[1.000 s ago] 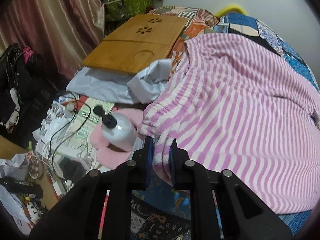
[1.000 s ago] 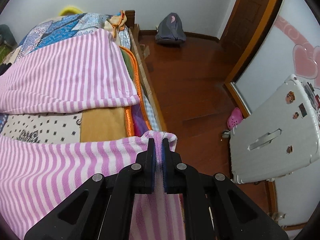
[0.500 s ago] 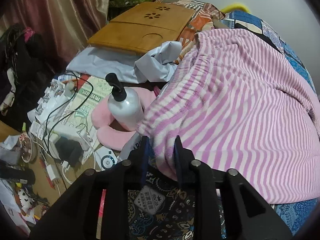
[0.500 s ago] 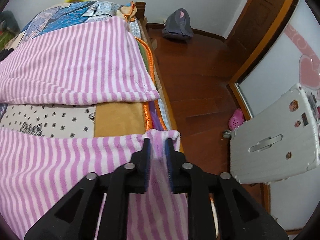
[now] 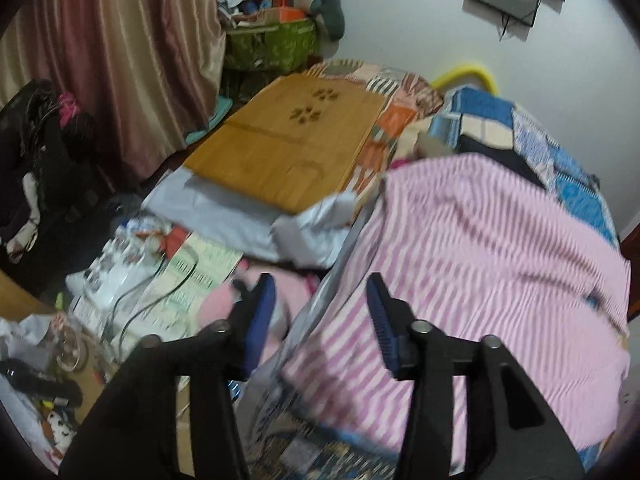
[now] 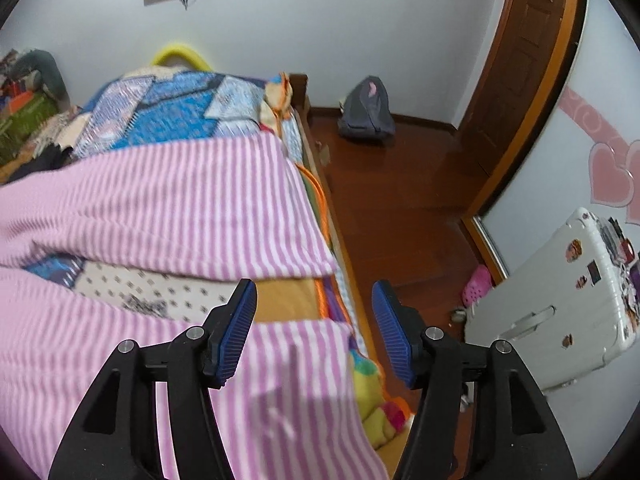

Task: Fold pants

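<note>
Release step, looks like. Left gripper [image 5: 320, 312] and right gripper [image 6: 314, 320] jaws just been opening, now spread, nothing between them. Striped pants [image 5: 480, 264] on bed [image 6: 176, 116], filling right half of left view. Next probably regrip for another fold.

pants [image 6: 168, 208] on bed [image 6: 168, 116], wooden tray [image 5: 288, 144] left, suitcase [image 6: 560, 304] right

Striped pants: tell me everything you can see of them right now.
The striped pants are soft, fleecy fabric in pink and white stripes, spread flat over the patchwork bedcover. In the right wrist view two legs lie apart, bedcover showing between, hems near the bed's edge. Neither tool grips them; both stand open above the fabric.
</note>
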The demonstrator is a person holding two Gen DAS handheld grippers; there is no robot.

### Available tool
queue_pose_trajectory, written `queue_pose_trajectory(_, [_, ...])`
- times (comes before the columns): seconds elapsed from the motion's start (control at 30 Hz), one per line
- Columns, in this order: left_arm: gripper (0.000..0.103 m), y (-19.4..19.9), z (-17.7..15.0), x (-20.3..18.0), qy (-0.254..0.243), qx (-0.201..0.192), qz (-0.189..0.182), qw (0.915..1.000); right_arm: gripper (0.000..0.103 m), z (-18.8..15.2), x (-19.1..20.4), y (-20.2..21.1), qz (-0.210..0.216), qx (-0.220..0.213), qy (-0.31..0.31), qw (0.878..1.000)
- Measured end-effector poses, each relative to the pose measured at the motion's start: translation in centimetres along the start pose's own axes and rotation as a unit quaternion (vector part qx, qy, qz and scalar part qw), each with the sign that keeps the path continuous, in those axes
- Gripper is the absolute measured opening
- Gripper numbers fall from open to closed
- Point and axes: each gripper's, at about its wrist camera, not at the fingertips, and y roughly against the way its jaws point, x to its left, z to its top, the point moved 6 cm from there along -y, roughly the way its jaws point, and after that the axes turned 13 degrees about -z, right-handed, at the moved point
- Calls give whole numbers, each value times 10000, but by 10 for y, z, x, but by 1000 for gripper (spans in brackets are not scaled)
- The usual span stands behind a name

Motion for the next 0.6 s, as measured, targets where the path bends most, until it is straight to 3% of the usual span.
queue_pose_trajectory(0.23, [54, -58, 60, -47, -276, 175, -304, 9990, 61, 25, 17, -12, 26, -178, -18, 9998])
queue_pose_trajectory(0.3, [59, -84, 79, -58, -279, 279, -418, 9983, 61, 33, 23, -21, 18, -166, 8, 9999])
queue_pose_trajectory(0.6, [60, -195, 115, -67, -190, 841, -211, 9961, 61, 56, 44, -65, 6, -104, -11, 9999])
